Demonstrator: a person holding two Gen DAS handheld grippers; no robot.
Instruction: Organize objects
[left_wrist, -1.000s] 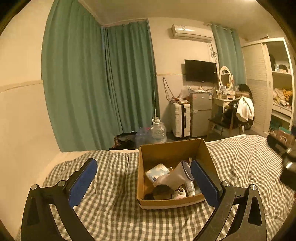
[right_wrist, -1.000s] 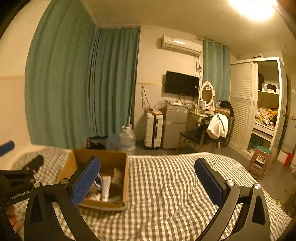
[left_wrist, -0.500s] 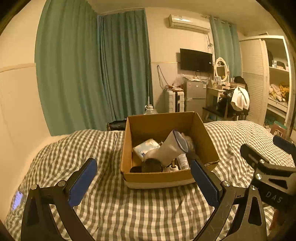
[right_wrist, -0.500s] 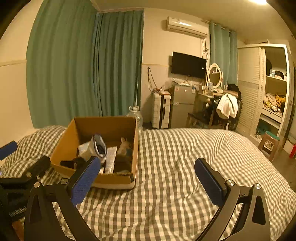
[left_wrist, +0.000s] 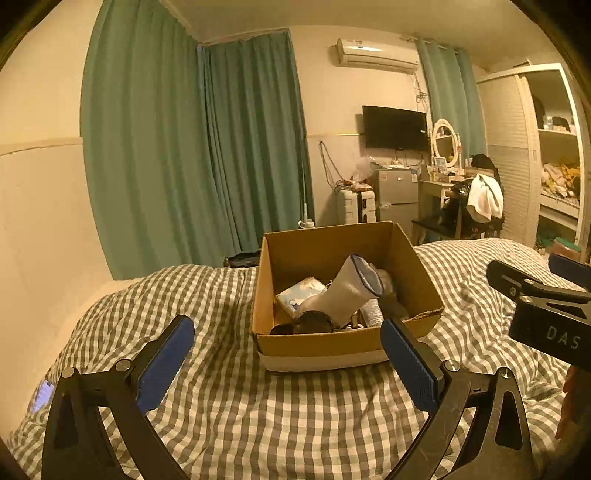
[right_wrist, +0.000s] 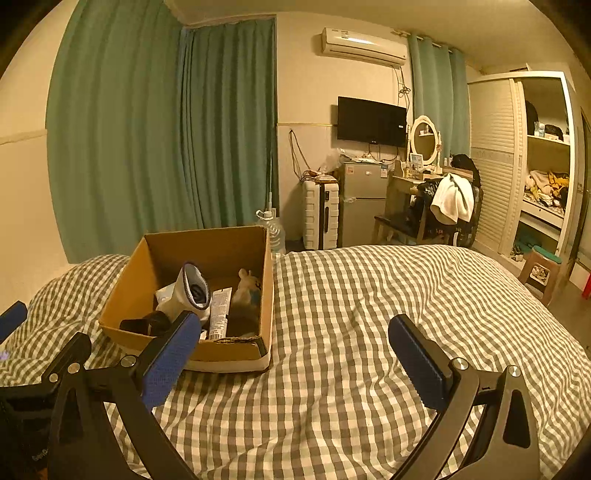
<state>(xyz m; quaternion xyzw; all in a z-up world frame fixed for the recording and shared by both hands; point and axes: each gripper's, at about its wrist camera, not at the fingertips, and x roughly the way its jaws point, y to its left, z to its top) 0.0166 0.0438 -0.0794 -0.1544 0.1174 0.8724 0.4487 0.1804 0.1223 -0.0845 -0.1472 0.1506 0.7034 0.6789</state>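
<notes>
Two grippers hover above a bed covered in a grey-and-white checked duvet (right_wrist: 351, 314), and both stand wide apart with nothing between the blue pads. The left gripper (left_wrist: 288, 354) faces the near wall of an open cardboard box (left_wrist: 321, 341) that rests on the duvet; its right pad overlaps the box's near right corner in the left wrist view, though contact cannot be confirmed. The right gripper (right_wrist: 295, 343) sits to the right of the box, over bare duvet, with its left pad in front of the box's near wall. Inside the box lies a white sock (left_wrist: 345, 290) — tilted, its dark-trimmed opening raised toward the far right — leaning over a dark rounded item (left_wrist: 312, 321) at the near wall. Behind the sock lies a white packet (left_wrist: 299, 295); to its right lies a white tube (right_wrist: 219, 308) and, against the right wall, a small pale plush toy (right_wrist: 245, 286). In the left wrist view the right gripper's black body enters from the right edge. Beyond the bed stand green curtains (right_wrist: 166, 140), a wall-mounted television (right_wrist: 371, 121), a white suitcase (right_wrist: 320, 214) and a small refrigerator (right_wrist: 364, 201).
</notes>
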